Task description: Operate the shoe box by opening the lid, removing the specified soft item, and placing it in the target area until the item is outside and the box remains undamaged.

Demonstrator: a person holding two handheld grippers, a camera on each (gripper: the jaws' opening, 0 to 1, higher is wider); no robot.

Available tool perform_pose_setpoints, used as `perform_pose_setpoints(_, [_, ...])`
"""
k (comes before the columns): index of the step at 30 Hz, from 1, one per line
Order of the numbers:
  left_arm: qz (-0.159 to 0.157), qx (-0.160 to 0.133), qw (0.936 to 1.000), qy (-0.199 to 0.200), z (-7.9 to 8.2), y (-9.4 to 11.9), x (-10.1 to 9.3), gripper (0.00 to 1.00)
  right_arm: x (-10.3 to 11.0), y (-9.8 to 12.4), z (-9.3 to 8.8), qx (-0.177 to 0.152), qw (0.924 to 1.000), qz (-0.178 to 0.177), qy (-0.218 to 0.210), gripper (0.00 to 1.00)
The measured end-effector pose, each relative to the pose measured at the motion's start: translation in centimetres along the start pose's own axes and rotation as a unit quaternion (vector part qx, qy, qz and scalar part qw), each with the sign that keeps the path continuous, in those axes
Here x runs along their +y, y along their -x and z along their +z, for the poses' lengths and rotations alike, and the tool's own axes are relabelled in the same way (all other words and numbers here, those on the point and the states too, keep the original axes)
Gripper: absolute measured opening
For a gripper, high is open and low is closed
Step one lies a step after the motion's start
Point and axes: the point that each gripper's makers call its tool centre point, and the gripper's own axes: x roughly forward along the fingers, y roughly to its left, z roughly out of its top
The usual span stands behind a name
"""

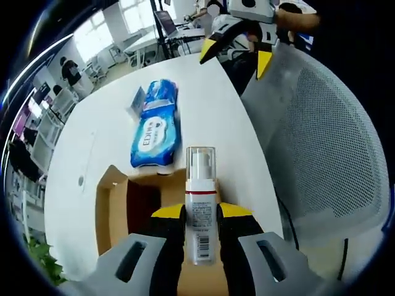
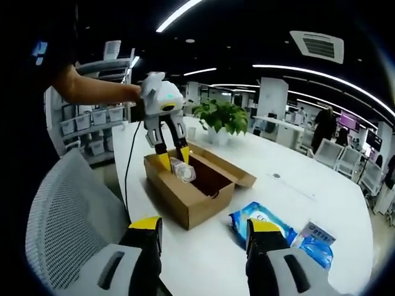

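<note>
Nearest the lens in the left gripper view, the left gripper (image 1: pixel 202 213) is clamped on a clear plastic pump bottle with a white label and a red band (image 1: pixel 200 206), held upright above the open brown cardboard shoe box (image 1: pixel 111 203). In the right gripper view the same gripper (image 2: pixel 173 161) hangs over the box's (image 2: pixel 185 206) near end, the bottle (image 2: pixel 183 171) at rim height, so it cannot be told whether it is fully clear of the box. The right gripper (image 2: pixel 203 237) has its jaws spread apart with nothing between them, hovering over the white table (image 2: pixel 290 185) short of the box.

The lid stage looks complete: the flap (image 2: pixel 225 168) lies folded outward on the box's far side, and the cardboard appears unharmed. A dark interior shows beside the bottle; any further contents cannot be made out.

Just beyond the box rests a blue soft plastic pack of wet wipes (image 1: pixel 155 126), outside on the tabletop. Judging by this, the soft item seems already set down, though whether this spot is the target area is unclear.

Beyond the table stand a grey mesh office chair (image 1: pixel 327 154) and a potted green plant (image 2: pixel 221 117).
</note>
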Motion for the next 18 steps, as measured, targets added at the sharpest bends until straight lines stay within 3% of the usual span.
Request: perform_pose_setpoints(18, [-0.036,-0.026,0.9981,-0.044,3.9,-1.4,-1.7,0.18,1.4,-0.8,0.5,-0.003,0.9998,0.02,0.008,0.43])
